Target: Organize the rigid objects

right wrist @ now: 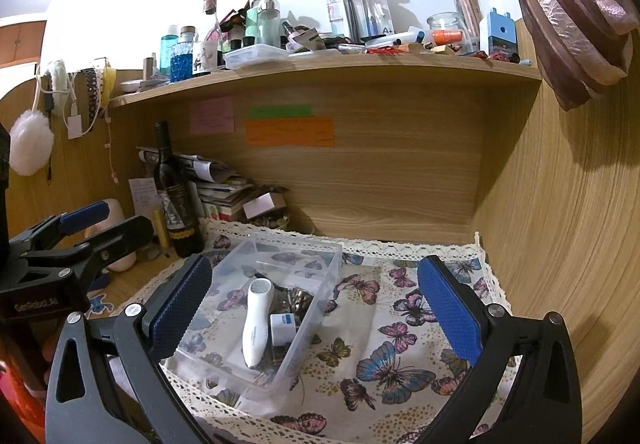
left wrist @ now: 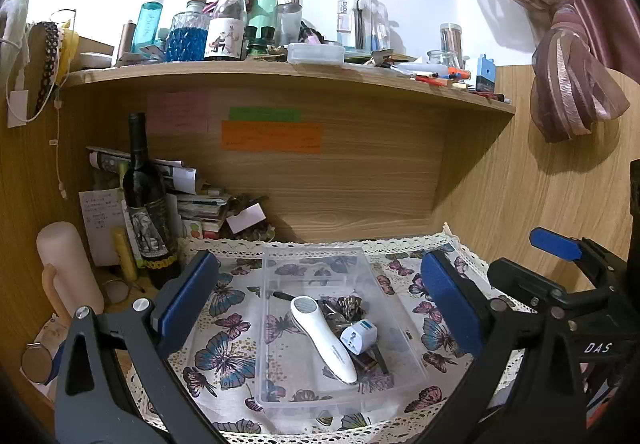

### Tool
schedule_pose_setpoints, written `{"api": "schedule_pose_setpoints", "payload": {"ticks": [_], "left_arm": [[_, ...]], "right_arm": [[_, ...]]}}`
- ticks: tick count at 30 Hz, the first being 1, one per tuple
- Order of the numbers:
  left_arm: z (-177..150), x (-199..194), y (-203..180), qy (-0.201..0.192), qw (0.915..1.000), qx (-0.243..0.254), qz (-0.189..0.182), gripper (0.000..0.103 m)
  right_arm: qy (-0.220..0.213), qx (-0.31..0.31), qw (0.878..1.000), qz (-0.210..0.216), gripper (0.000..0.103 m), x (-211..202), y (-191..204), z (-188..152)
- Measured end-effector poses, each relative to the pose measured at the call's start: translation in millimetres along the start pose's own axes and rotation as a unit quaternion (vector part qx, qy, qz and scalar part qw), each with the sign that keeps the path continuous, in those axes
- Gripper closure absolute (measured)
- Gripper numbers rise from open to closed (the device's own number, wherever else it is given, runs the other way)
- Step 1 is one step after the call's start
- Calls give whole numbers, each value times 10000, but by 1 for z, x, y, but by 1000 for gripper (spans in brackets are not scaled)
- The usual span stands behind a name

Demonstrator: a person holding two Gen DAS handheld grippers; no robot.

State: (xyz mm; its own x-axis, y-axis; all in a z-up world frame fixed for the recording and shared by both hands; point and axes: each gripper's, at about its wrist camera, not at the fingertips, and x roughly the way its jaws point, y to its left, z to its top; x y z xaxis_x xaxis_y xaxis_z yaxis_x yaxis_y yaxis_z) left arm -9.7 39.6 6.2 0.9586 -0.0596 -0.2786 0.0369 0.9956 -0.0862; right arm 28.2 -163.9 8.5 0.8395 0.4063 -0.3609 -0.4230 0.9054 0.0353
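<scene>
A clear plastic box [left wrist: 316, 250] [right wrist: 320, 296] sits on the butterfly cloth. In it lie a white handheld device [left wrist: 324, 336] [right wrist: 258, 324], a white travel adapter [left wrist: 360, 336] [right wrist: 282, 328] and dark metal clips [left wrist: 346, 306] [right wrist: 298, 300]. My left gripper [left wrist: 318, 300] is open and empty, its blue pads either side of the box and short of it. My right gripper [right wrist: 316, 308] is open too, with the box just ahead of its left pad and bare cloth ahead of the rest. Each gripper shows at the edge of the other's view: the right gripper [left wrist: 532, 264] and the left gripper [right wrist: 108, 224].
A dark wine bottle [left wrist: 146, 204] [right wrist: 176, 192] and a stack of papers [left wrist: 200, 200] stand at the back left. A pale cylinder [left wrist: 64, 268] is left of the cloth. The shelf [left wrist: 280, 74] above carries several bottles. A wooden side wall [right wrist: 560, 244] closes the right.
</scene>
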Motion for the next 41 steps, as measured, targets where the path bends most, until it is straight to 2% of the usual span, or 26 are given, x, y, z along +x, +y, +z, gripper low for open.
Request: {"api": "schedule_pose_setpoints", "payload": {"ticks": [33,41], "left_arm": [[-2,3,-4,61,9999,81,-42,0],[-2,8,2,192,9997,-92,-68,0]], "right_arm": [[-4,10,10000,-27,0,2,2,0],[0,15,10000,-19,0,2,0,0]]}}
